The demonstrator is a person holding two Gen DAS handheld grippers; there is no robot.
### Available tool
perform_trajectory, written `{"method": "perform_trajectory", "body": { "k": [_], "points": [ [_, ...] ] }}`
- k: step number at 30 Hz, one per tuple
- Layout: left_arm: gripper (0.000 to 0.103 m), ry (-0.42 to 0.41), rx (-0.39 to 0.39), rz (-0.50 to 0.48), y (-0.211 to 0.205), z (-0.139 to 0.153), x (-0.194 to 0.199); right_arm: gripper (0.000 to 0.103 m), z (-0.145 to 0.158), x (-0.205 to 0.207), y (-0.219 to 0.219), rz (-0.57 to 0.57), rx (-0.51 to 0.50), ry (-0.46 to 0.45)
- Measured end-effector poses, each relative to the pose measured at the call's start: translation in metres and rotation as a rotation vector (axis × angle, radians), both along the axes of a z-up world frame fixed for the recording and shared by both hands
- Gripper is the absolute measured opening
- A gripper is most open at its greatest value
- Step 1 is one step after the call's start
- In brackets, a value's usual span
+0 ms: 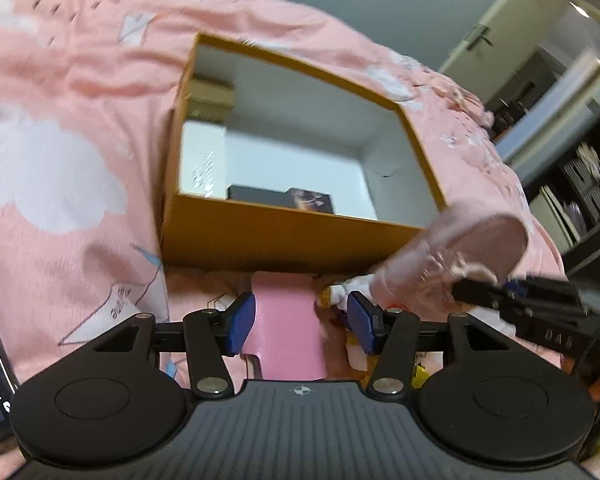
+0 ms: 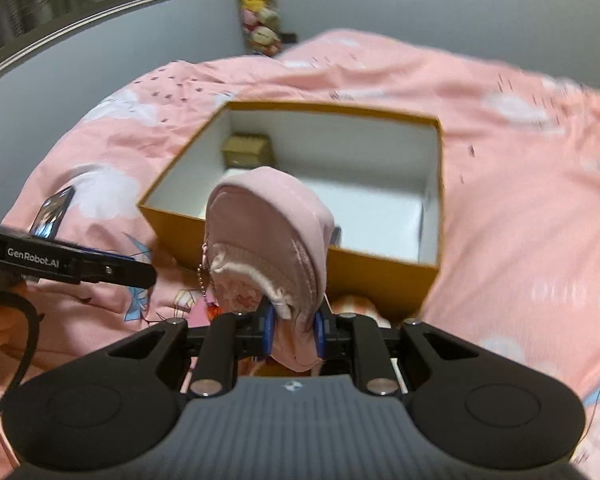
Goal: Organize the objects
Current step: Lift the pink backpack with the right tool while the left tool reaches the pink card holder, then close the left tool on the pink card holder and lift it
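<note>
An open orange-brown box (image 1: 284, 236) with a white inside lies on the pink bedspread; it also shows in the right wrist view (image 2: 380, 276). Inside are a small brown carton (image 1: 210, 98) (image 2: 246, 150), a white box (image 1: 202, 160) and a dark box (image 1: 284, 198). My right gripper (image 2: 293, 332) is shut on a pale pink zip pouch (image 2: 266, 240) and holds it up in front of the box's near wall; the pouch also shows in the left wrist view (image 1: 456, 256). My left gripper (image 1: 302, 322) is open around a pink flat object (image 1: 286, 328) on the bed.
The pink patterned bedspread (image 1: 68, 128) covers the bed all round the box. A phone (image 2: 54, 212) lies on the bed to the left. Small colourful items (image 1: 340, 296) lie by the box's near wall. A door and dark shelves (image 1: 580, 184) stand at the right.
</note>
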State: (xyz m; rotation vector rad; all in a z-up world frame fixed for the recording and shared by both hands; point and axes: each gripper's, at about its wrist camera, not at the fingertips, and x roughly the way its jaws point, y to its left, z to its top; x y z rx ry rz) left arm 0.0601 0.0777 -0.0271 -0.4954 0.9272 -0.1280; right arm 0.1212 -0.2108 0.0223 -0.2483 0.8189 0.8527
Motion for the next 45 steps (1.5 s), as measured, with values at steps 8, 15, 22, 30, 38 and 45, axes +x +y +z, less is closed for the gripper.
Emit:
{"method": "perform_trajectory", "body": {
  "k": [8,15,22,30,38,45],
  "points": [
    [0.072,0.174,-0.055,0.044,0.000,-0.037,0.031,0.020,-0.018,0.019,0.000,-0.058,0.017,0.086],
    [0.075,0.272,-0.036,0.040,-0.012,-0.070,0.046,0.020,-0.021,0.035,-0.002,-0.091,0.051,0.129],
    [0.074,0.333,-0.049,0.039,-0.018,-0.093,0.055,0.020,-0.024,0.041,-0.004,-0.093,0.071,0.150],
    [0.037,0.287,-0.043,0.047,-0.022,-0.083,0.045,0.020,-0.026,0.042,-0.004,-0.095,0.082,0.160],
    [0.021,0.181,0.006,0.017,-0.034,-0.049,0.020,0.020,-0.022,0.039,-0.002,-0.083,0.071,0.142],
    [0.019,0.096,0.005,0.004,-0.024,-0.013,0.010,0.018,-0.009,0.036,-0.006,-0.071,0.086,0.120]
  ]
}}
